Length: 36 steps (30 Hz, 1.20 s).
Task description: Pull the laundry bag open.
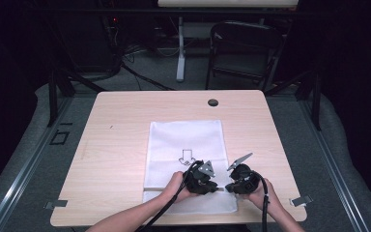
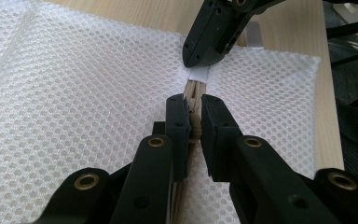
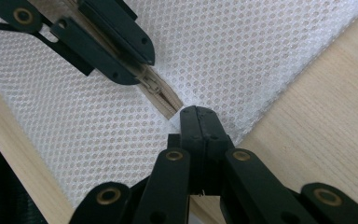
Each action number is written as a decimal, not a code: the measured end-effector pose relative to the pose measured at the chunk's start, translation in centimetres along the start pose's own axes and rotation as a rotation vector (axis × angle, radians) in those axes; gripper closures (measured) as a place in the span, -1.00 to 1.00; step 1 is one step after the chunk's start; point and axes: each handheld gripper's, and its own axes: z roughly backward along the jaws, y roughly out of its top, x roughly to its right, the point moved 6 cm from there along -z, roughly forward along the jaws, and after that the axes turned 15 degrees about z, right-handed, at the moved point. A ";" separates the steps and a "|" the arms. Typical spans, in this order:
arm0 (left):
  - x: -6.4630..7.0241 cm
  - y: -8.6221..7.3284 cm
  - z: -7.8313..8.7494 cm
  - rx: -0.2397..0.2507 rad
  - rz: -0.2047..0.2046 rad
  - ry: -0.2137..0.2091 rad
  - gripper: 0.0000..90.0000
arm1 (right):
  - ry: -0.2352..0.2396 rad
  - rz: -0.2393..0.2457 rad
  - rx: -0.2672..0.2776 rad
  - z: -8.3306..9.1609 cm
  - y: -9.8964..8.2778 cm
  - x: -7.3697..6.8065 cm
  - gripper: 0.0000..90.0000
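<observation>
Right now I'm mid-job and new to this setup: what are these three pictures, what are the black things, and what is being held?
No robot arm is here. A person holds a black two-jaw tool in each hand. The high view looks down on a wooden table, with the forearms coming in from the bottom. The other two pictures come from cameras riding on each tool, looking along its own jaws.

On the table lies a white mesh bag with a tan zipper running across it near the person.

The left tool is closed on the zipper, seemingly at its slider. The right tool is shut on the white tab at the zipper's end, near the bag's edge. In each tool's picture, the other tool appears farther off at the top. It looks like one tool anchors the end while the other works the zipper.
</observation>
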 end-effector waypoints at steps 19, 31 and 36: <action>-0.3 0.0 0.1 -0.034 -0.014 -0.023 0.82 | -0.030 -0.019 -0.012 -0.1 0.1 -0.7 1.00; -0.7 -0.6 1.2 -0.035 -0.004 -0.014 0.82 | -0.020 0.005 -0.028 0.0 0.1 -0.5 1.00; -1.1 -1.1 1.8 -0.025 0.015 -0.023 0.82 | -0.023 0.003 -0.009 -0.1 0.1 -0.6 1.00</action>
